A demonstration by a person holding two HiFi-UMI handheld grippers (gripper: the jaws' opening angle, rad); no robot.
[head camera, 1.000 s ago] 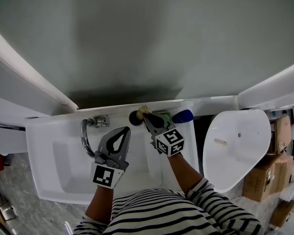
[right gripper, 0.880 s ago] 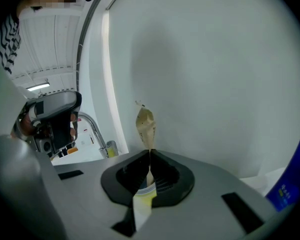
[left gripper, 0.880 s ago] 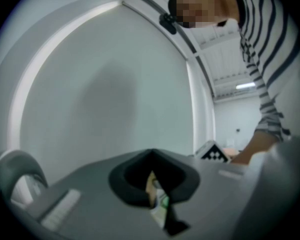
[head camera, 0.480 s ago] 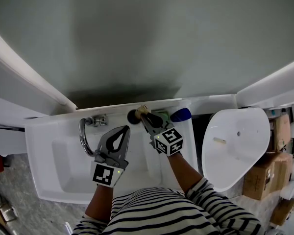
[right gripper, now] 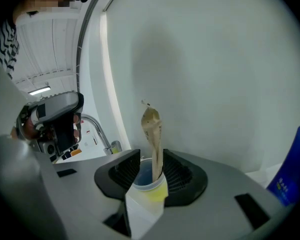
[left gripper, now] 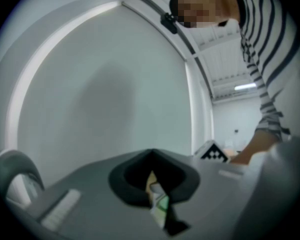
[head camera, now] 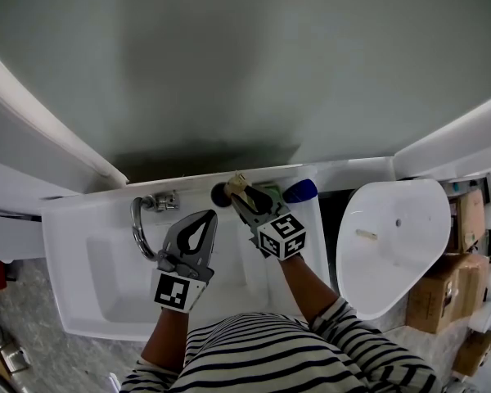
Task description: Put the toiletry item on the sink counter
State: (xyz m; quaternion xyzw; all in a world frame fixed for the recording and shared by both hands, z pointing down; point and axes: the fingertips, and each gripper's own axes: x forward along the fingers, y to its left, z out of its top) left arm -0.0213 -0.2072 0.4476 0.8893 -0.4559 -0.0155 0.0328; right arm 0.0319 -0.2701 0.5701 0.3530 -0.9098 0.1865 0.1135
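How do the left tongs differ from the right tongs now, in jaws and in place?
The left tongs are shut and empty; the right tongs have just been opening, with a tan packet standing in a cup between the jaws. The left tongs hang over the basin beside the faucet; the right tongs reach the back ledge near a blue bottle. Both point toward the wall.

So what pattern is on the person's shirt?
Dark and white stripes run across the shirt. They show best in the head view.
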